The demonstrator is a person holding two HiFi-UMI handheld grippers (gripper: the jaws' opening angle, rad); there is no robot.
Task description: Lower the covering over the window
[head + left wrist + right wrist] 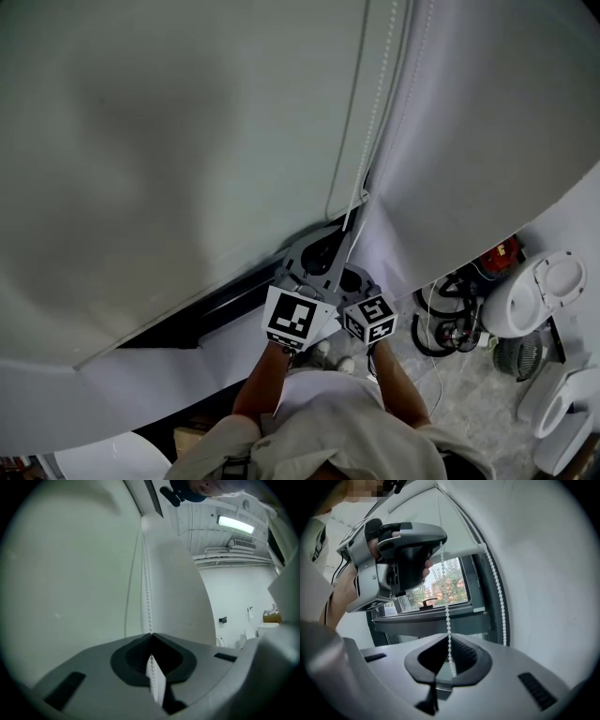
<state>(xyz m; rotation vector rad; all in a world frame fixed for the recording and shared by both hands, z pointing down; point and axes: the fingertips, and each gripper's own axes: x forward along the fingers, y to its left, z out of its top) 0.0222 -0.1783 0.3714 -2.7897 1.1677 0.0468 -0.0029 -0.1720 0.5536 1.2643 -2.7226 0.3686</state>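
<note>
Two tongs gripped one bead chain (pixel 448 613), which hung in two strands beside the single blind (pixel 187 141). The left tongs (pixel 152 634) were clamped shut on one strand. The right tongs (pixel 446 634) were clamped on the same strand just below. Only the right gripper view showed the window (pixel 445 585), uncovered beneath the blind's bottom edge. The head view showed both tongs side by side.
</note>
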